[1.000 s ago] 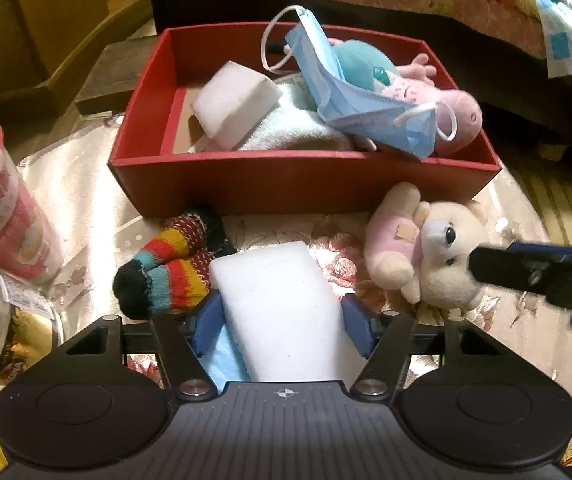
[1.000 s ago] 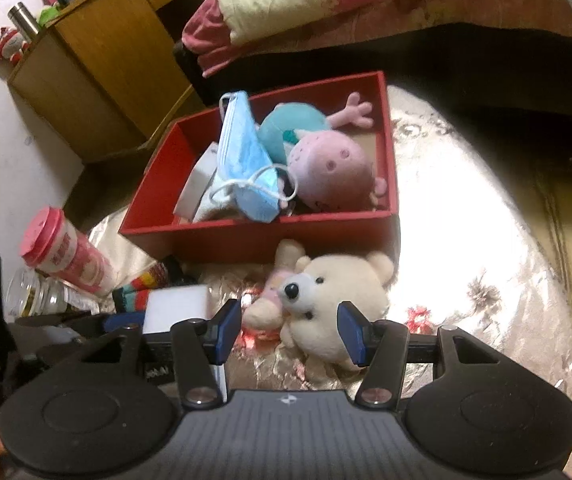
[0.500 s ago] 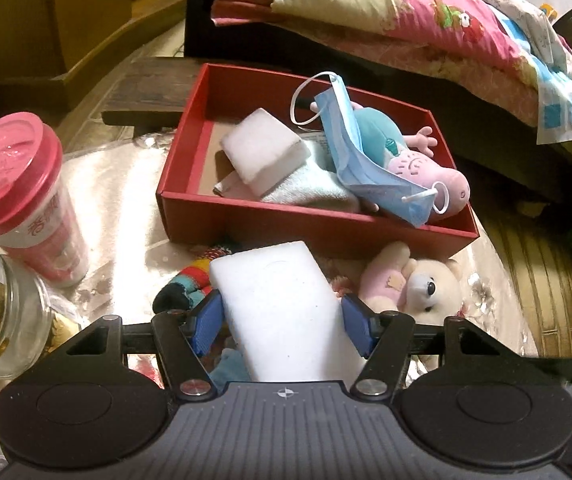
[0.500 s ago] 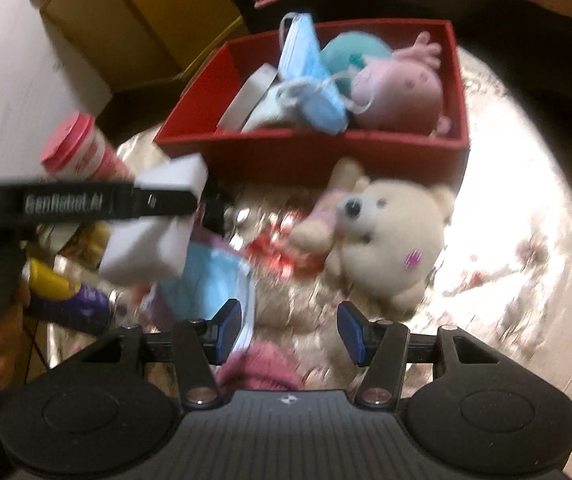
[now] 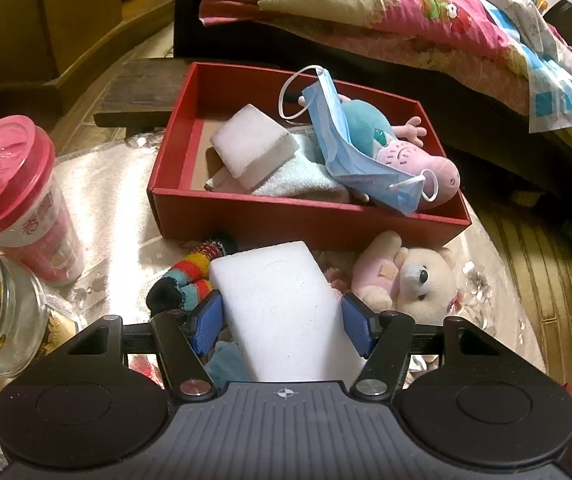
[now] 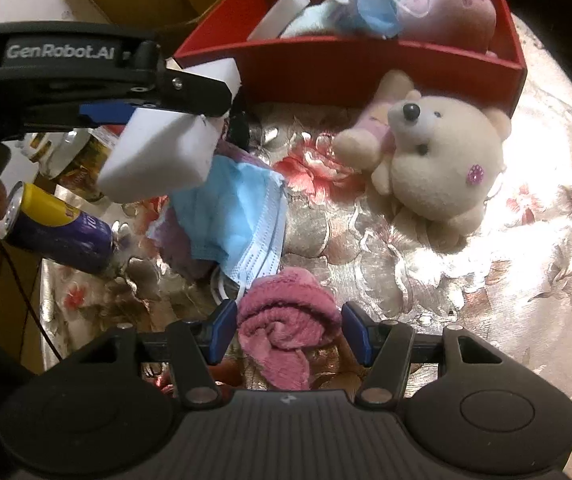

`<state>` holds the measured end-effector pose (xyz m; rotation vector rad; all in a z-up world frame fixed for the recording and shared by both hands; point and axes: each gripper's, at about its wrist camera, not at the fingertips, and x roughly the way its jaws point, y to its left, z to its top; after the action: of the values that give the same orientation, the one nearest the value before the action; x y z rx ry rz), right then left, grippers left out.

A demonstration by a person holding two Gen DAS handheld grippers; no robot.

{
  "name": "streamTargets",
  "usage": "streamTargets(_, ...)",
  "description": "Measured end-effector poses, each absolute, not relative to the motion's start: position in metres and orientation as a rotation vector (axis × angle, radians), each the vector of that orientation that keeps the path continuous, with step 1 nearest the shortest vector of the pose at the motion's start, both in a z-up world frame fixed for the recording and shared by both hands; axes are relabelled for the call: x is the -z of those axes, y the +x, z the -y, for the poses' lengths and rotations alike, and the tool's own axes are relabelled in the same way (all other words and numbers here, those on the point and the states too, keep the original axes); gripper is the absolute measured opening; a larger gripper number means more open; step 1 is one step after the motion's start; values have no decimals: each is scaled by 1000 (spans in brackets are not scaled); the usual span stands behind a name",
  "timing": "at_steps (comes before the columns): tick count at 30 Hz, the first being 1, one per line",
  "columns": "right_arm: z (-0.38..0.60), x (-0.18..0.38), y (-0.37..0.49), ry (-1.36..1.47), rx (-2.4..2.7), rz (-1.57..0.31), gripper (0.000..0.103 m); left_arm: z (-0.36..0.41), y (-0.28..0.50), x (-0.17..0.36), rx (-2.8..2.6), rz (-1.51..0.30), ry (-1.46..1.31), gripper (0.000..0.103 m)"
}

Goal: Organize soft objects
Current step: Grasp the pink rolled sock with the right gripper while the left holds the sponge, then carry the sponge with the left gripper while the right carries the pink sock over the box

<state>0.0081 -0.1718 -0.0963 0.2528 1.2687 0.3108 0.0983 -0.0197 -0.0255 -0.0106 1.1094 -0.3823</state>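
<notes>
Presently, the left claw (image 5: 282,322) was clamped on a white sponge block (image 5: 286,312), held above the table (image 6: 525,280) just near of the red box (image 5: 305,220). The right claw (image 6: 284,332) had just been widening; its pads straddled a rolled pink towel (image 6: 286,320) on the table without visibly pressing it. A blue face mask (image 6: 238,208) lay just beyond the towel, a cream teddy bear (image 6: 437,160) to the right.

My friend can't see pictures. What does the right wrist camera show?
The right gripper sits open around a rolled pink towel on a shiny flowered tablecloth. Beyond lie a blue face mask and a cream teddy bear.
</notes>
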Motion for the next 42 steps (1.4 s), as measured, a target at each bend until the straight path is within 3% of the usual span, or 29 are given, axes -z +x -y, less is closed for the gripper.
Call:
streamTargets(11,163,98,8,251,-343,-1243,17,23,95,26,369,-1090,49,64)
streamTargets(42,220,55,20,344,-189,-1054,16,41,80,19,349,-985,228,66)
